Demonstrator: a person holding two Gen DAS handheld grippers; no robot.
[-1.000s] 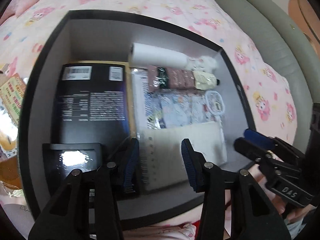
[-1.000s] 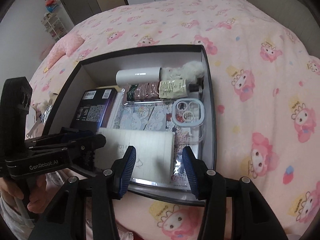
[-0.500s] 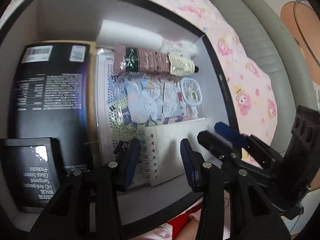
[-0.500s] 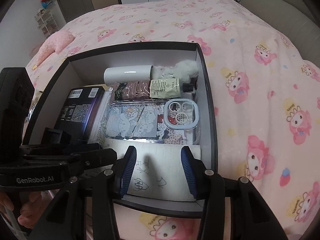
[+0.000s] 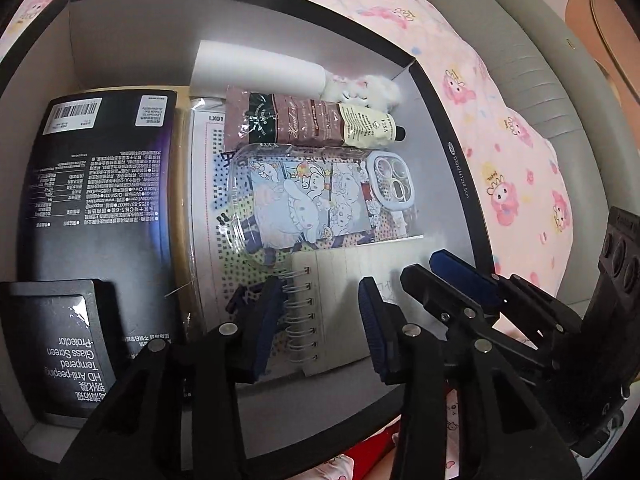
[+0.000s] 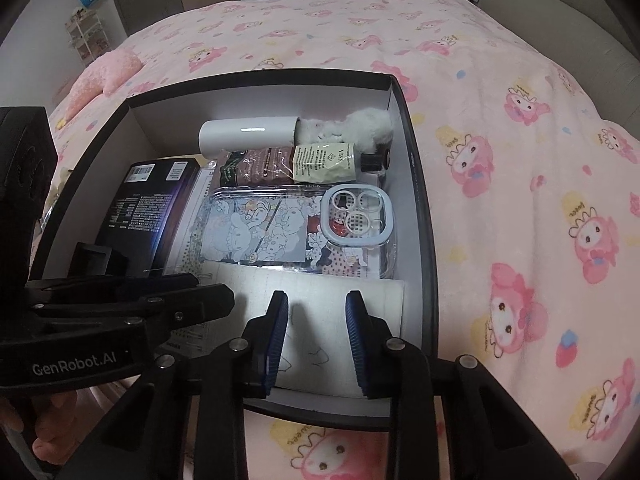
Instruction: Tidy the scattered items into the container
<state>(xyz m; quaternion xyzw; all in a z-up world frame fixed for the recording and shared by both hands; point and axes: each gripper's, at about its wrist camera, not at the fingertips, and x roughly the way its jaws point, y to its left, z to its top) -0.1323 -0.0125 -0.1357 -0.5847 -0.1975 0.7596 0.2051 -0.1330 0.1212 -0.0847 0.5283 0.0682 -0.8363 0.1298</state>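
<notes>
The right tongs [image 6: 316, 336] are seen hovering over the near end of the box, their blue pads closing at this moment with nothing caught between them; only the white notebook [image 6: 320, 304] lies beneath. The left tongs [image 5: 320, 320] are held half spread above the same notebook's spiral binding, and nothing is pinched there either. Just beyond the notebook, a clear phone case [image 6: 296, 228] printed with cartoon characters is laid flat across a dotted sheet. Farther still, a brown hand-cream tube [image 5: 308, 122] is stretched along the case's far edge, and behind it a white cylinder [image 6: 248, 136] is set against the far wall, with a fluffy white toy [image 6: 360, 126] tucked at its right end. To the left, a large black box [image 5: 100, 196] with a barcode label is packed flat, and a smaller black screen-protector pack [image 5: 60, 344] is rested in the near left corner. All of it is contained within the dark-rimmed container [image 6: 420, 216], which is placed on a bed under a pink cartoon blanket [image 6: 520, 160]. A grey padded headboard [image 5: 532, 60] is glimpsed to the right of the blanket.
</notes>
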